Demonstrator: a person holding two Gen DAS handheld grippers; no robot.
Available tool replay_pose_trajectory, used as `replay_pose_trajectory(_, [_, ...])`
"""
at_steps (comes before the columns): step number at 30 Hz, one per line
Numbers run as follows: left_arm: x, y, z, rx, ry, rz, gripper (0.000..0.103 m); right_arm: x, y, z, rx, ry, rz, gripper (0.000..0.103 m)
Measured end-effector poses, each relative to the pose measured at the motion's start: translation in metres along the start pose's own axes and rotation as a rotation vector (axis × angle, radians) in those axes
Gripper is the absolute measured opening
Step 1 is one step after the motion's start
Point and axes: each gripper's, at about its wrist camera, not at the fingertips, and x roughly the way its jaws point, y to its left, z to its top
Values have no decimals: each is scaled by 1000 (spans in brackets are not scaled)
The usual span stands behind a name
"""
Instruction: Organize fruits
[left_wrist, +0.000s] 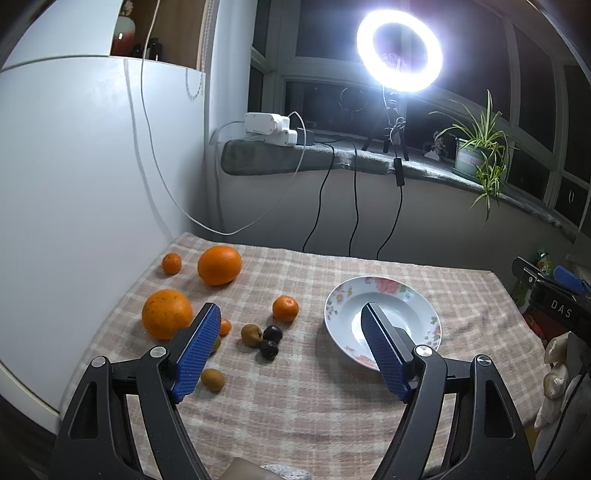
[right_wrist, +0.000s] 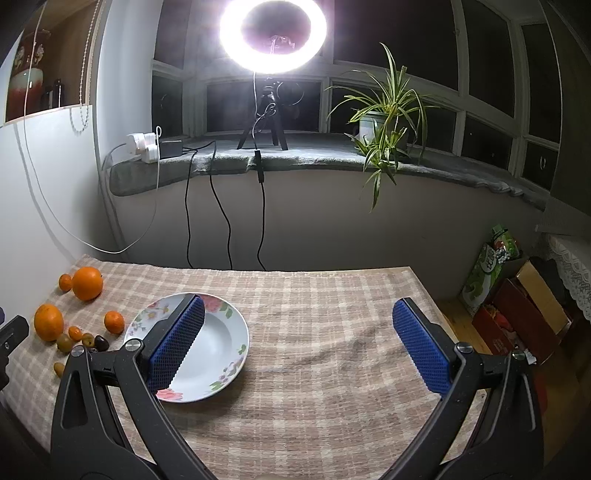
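A white flowered plate (left_wrist: 391, 295) (right_wrist: 221, 339) lies bare on the checked cloth. Left of it sit two large oranges (left_wrist: 167, 314) (left_wrist: 219, 265), two mandarins (left_wrist: 285, 308) (left_wrist: 171, 263), and several small brown and dark fruits (left_wrist: 252, 335) (left_wrist: 272, 333). The oranges (right_wrist: 48, 322) (right_wrist: 87, 283) also show at the far left of the right wrist view. My left gripper (left_wrist: 290, 314) hangs open above the small fruits, holding nothing. My right gripper (right_wrist: 297, 308) is open over bare cloth to the right of the plate, its left finger overlapping the plate.
A ring light (left_wrist: 399, 50) on a tripod, a potted plant (right_wrist: 384, 122) and a power strip with hanging cables (left_wrist: 271, 129) occupy the windowsill behind the table. A white cabinet (left_wrist: 74, 184) stands at the left. Boxes and bags (right_wrist: 517, 302) sit on the floor to the right.
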Motion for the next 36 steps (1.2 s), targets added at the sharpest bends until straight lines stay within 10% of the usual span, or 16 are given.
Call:
replay_pose_trajectory(18, [10, 16, -6, -23, 26, 14, 78, 10, 15, -4, -28, 21, 29, 103])
replay_pose_trajectory(36, [18, 73, -36, -90, 104, 84, 78, 28, 74, -15, -142, 66, 305, 103])
